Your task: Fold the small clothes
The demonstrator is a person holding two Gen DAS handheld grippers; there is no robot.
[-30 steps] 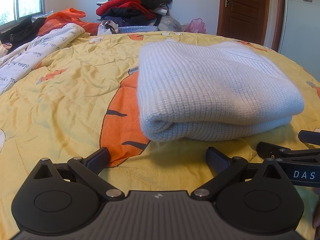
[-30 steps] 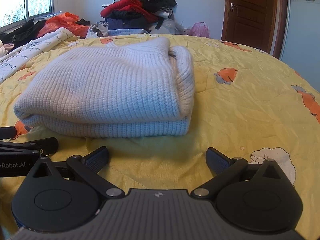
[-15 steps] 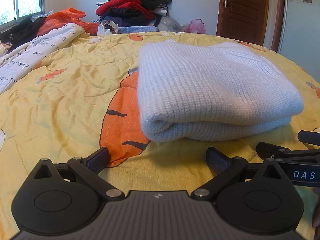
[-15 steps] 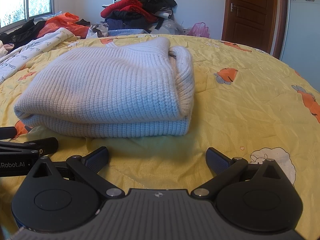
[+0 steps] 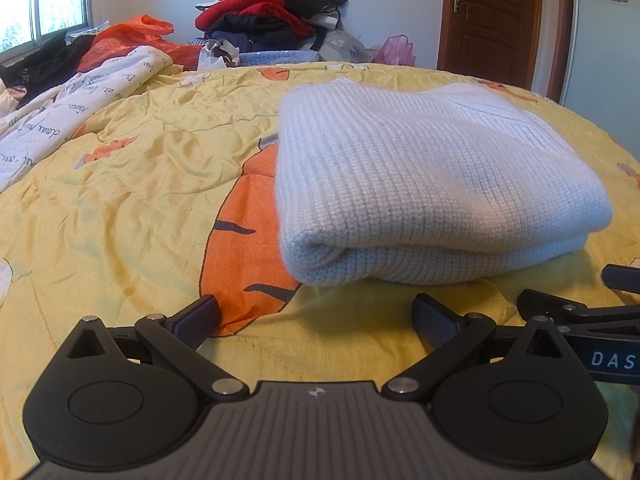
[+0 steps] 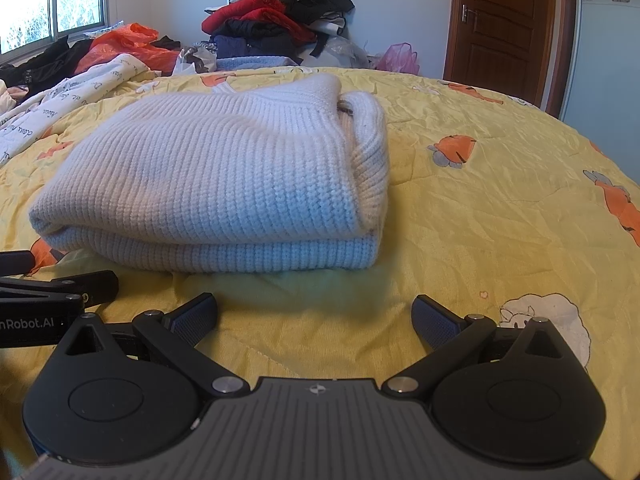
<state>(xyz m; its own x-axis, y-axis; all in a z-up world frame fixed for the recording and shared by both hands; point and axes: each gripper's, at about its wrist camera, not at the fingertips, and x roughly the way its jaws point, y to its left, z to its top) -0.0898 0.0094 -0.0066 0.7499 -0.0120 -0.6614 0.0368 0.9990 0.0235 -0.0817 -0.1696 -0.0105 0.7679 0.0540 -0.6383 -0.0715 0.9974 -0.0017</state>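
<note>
Folded sweater (image 5: 432,184) lies on the quilt (image 5: 120,200). Left gripper (image 5: 316,312) and right gripper (image 6: 314,312) sit just before the sweater, fingers wide, holding nothing.

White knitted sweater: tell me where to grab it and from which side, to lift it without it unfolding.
Grip the folded white knitted sweater at its near edge, pinching both stacked layers together. Come in low from the front, along the yellow bedspread, where both open tongs, left and right, already face it. One at each near corner probably keeps the layers together.
</note>
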